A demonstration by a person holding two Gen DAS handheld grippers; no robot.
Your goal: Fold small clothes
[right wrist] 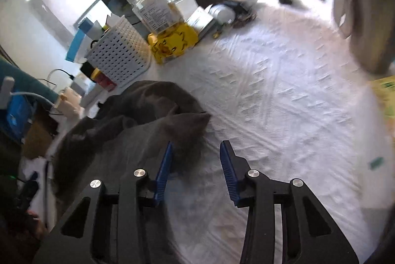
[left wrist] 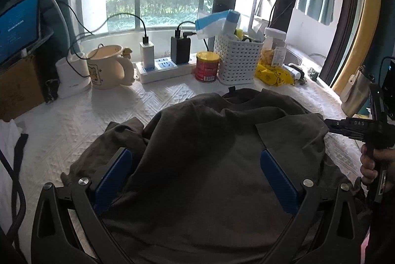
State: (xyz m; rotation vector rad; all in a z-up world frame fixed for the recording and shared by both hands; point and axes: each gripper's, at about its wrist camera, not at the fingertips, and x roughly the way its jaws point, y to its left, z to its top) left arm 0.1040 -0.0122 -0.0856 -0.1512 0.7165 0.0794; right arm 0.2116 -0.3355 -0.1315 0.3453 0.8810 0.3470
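A dark grey-brown garment (left wrist: 209, 140) lies crumpled on the white textured table cover (left wrist: 74, 125). My left gripper (left wrist: 197, 160) hangs low over its near part, open. Its blue pads (left wrist: 116, 177) stand wide apart, with the cloth bulging up between them. At the right edge of the left wrist view, a hand (left wrist: 367, 165) holds my right gripper (left wrist: 329, 125), its tip at the garment's right hem. In the right wrist view the right gripper (right wrist: 196, 152) is partly open. Its left pad (right wrist: 164, 165) lies against the garment (right wrist: 148, 120) edge, and mostly white cover (right wrist: 271, 103) shows between the jaws.
Along the window side stand a white lamp base (left wrist: 71, 76), a cream mug (left wrist: 106, 66), a power strip with chargers (left wrist: 160, 66), a red can (left wrist: 207, 66), a white basket (left wrist: 237, 59), a jar (left wrist: 274, 46) and a yellow bag (left wrist: 271, 73). A screen and cardboard box (left wrist: 19, 88) sit left.
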